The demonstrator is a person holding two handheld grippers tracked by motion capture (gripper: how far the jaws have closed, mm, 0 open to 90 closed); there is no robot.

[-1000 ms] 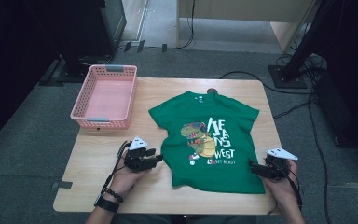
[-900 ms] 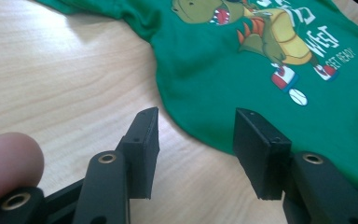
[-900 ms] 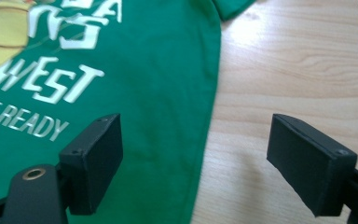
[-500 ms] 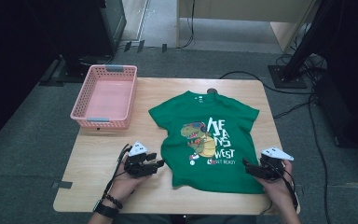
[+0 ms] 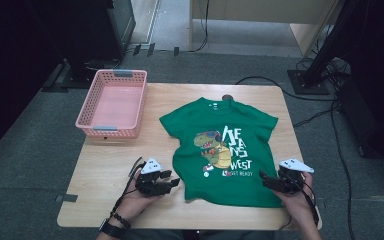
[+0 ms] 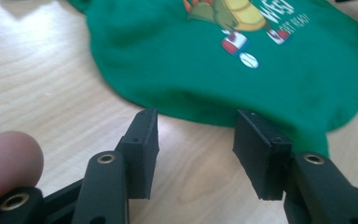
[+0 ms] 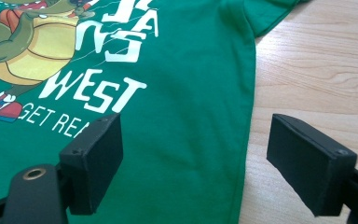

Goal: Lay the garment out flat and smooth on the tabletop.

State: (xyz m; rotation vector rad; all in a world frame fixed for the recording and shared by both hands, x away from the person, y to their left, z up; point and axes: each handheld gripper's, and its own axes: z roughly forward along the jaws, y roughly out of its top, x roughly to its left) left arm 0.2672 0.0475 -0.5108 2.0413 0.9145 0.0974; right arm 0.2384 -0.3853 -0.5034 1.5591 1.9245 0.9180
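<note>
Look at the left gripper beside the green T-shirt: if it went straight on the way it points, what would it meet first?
Most likely the T-shirt's bottom hem: the left gripper is open, jaws aimed at that edge, bare table between. Depth is hard to judge.

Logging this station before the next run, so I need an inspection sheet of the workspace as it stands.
Surface: wooden table, bare around the shirt.
Job's things: green T-shirt spread flat, print up, collar away from the person.
Clutter: empty pink basket at the far left corner.
Grippers: left tool open, by the shirt's lower left hem; right tool open, straddling the lower right side edge; neither grips cloth.
Cables: black cable trails from the right tool; floor cables beyond the table.
Surroundings: grey carpet, dark equipment stands.
</note>
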